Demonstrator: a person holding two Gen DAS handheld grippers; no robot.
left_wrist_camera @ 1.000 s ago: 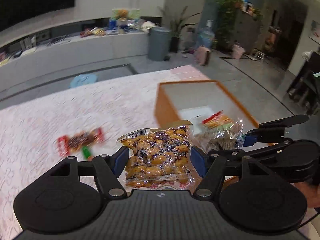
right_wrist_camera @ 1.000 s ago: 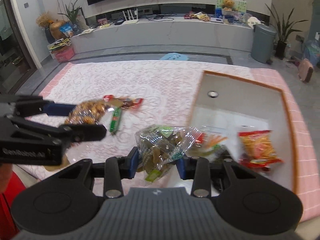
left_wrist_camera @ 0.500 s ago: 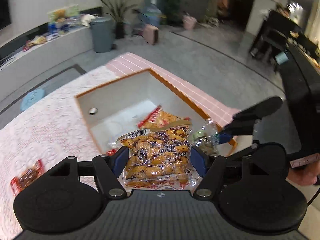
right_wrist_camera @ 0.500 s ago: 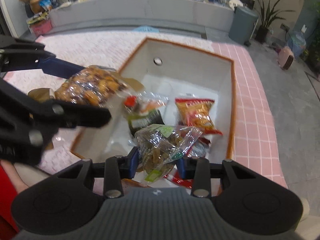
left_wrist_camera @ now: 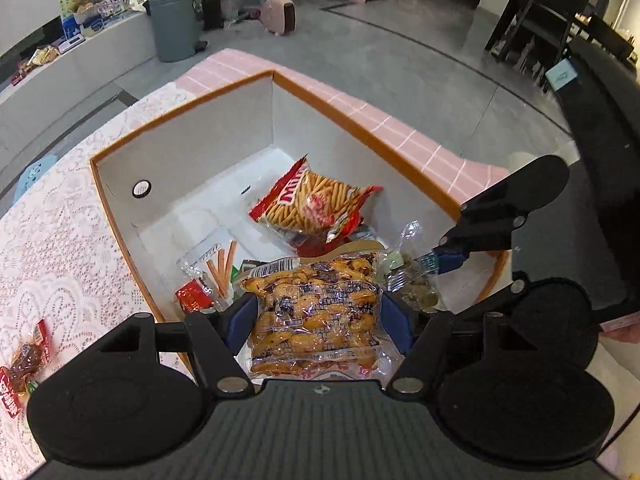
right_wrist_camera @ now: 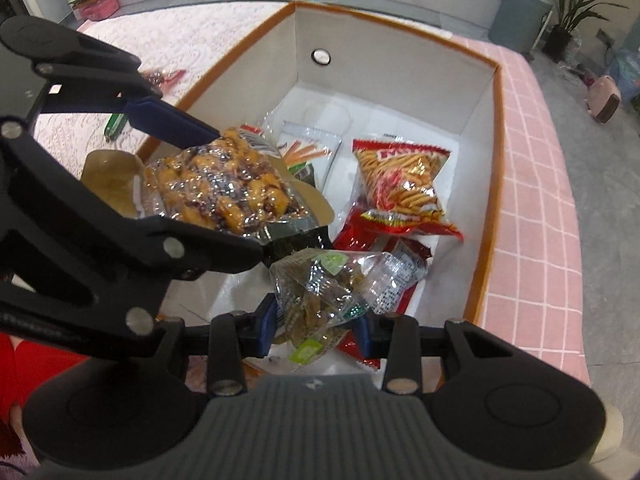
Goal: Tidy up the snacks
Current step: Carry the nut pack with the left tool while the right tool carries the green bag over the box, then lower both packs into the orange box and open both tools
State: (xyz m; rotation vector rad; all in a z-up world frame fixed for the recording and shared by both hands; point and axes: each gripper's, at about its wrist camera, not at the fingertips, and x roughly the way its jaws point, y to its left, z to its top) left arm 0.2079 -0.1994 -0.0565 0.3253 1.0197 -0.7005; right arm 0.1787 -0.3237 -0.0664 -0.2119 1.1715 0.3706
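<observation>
My left gripper (left_wrist_camera: 316, 316) is shut on a clear bag of orange-brown snacks (left_wrist_camera: 316, 312) and holds it above the near end of an orange-rimmed white box (left_wrist_camera: 184, 108). It also shows in the right wrist view (right_wrist_camera: 216, 188). My right gripper (right_wrist_camera: 318, 330) is shut on a clear bag of brown-green snacks (right_wrist_camera: 320, 296), held over the same box (right_wrist_camera: 496, 128). In the box lie a red bag of stick snacks (left_wrist_camera: 316, 204), a clear pack of orange sticks (left_wrist_camera: 216, 264) and other red packets (right_wrist_camera: 360, 236).
The box stands on a pink tiled table with a white lace cloth (left_wrist_camera: 52, 248). A red-wrapped snack (left_wrist_camera: 24, 364) lies on the cloth at the left, and a green stick pack (right_wrist_camera: 114, 124) lies beside the box. A grey bin (left_wrist_camera: 172, 24) stands on the floor beyond.
Both grippers have moved from over the cloth to above the box, each still holding its bag. The box interior now fills both views and is closer.
</observation>
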